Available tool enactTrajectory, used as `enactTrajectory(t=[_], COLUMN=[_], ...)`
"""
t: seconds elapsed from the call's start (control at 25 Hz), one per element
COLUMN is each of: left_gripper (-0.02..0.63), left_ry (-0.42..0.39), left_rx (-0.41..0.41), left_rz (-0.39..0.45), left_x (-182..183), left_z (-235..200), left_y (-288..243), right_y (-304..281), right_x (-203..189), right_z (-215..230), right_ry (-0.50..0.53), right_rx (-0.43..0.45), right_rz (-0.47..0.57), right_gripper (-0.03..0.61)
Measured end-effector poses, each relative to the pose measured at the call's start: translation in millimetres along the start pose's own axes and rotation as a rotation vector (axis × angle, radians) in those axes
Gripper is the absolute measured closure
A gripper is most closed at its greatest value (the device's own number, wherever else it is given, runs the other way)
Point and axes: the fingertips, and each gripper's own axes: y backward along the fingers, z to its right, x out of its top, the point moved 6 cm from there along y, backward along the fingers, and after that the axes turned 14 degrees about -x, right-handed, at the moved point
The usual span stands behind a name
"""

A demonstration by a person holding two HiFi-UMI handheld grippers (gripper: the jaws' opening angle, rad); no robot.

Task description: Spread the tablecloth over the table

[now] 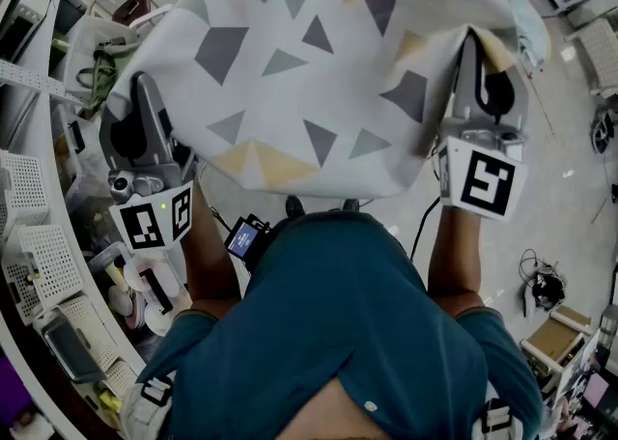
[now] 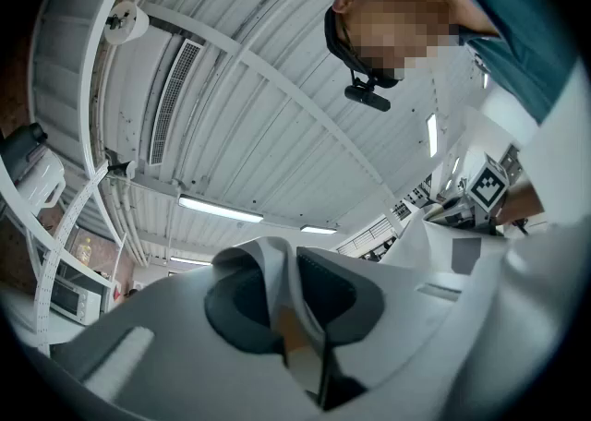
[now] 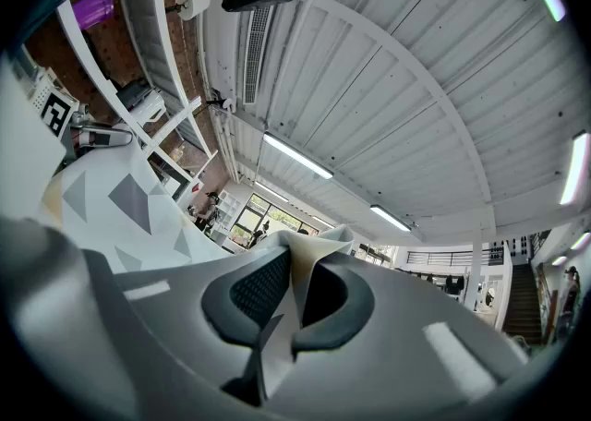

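The tablecloth (image 1: pixel 319 71), pale grey with grey and yellow triangles, hangs stretched in the air between my two grippers and hides whatever lies below it. My left gripper (image 1: pixel 145 100) is shut on the cloth's near left edge. In the left gripper view a fold of cloth (image 2: pixel 277 290) is pinched between the dark pads of the left gripper (image 2: pixel 288 313). My right gripper (image 1: pixel 475 52) is shut on the near right edge. The right gripper view shows the right gripper (image 3: pixel 295 304) with a fold of cloth (image 3: pixel 297 267) rising between its pads. Both grippers point upward, toward the ceiling.
White shelves with baskets and small items (image 1: pixel 48 264) curve along the left. To the right are bare floor (image 1: pixel 570 158), cables (image 1: pixel 543 286) and a cardboard box (image 1: pixel 555 337). The person's teal shirt (image 1: pixel 338 332) fills the bottom. No table shows in any view.
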Motion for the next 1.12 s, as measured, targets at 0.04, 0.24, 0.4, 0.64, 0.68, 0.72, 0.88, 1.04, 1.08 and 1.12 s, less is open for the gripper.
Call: enactTrajectory(t=[0.04,0.24,0.4,0.64,0.68,0.72,0.88,1.04,1.08,1.12], left_gripper=[0.574,0.574,0.574,0.574,0.574,0.574,0.574,0.574,0.574,0.574], left_ry=[0.002,0.013,0.022,0.048,0.051,0.055,0.074,0.081,0.079,0.075], left_rx=[-0.001,-0.004,-0.017,-0.036,-0.037,-0.038,-0.043,-0.031,-0.026,-0.02], left_rz=[0.003,0.009,0.011,0.02,0.021,0.019,0.01,-0.009,-0.015,-0.022], left_x=[0.2,-2.4,-9.9,-27.9,-31.2,-34.6,-44.8,-50.5,-55.0,-59.9], left_z=[-1.7,-12.3,-26.7,-55.1,-59.4,-62.9,-66.7,-63.1,-65.4,-67.7], left_y=[0.5,7.0,14.0,20.2,20.6,20.6,11.2,-3.4,-6.4,-9.3], right_y=[0.3,4.2,6.4,1.8,0.0,-1.9,-11.7,-28.9,-36.1,-43.3], right_x=[0.2,2.2,5.3,6.6,5.6,4.2,-1.7,-11.5,-15.1,-19.7], right_z=[-0.4,-6.5,-20.1,-43.5,-47.6,-51.2,-50.1,-39.0,-41.2,-44.0], right_ry=[-0.004,-0.019,-0.036,-0.055,-0.054,-0.053,-0.057,-0.068,-0.074,-0.079], right_rx=[-0.001,-0.007,-0.018,-0.037,-0.037,-0.035,-0.032,-0.019,-0.013,-0.006], right_rz=[-0.007,-0.02,-0.031,-0.042,-0.048,-0.053,-0.066,-0.071,-0.069,-0.068], right_gripper=[0.56,0.56,0.558,0.557,0.557,0.557,0.557,0.557,0.557,0.557])
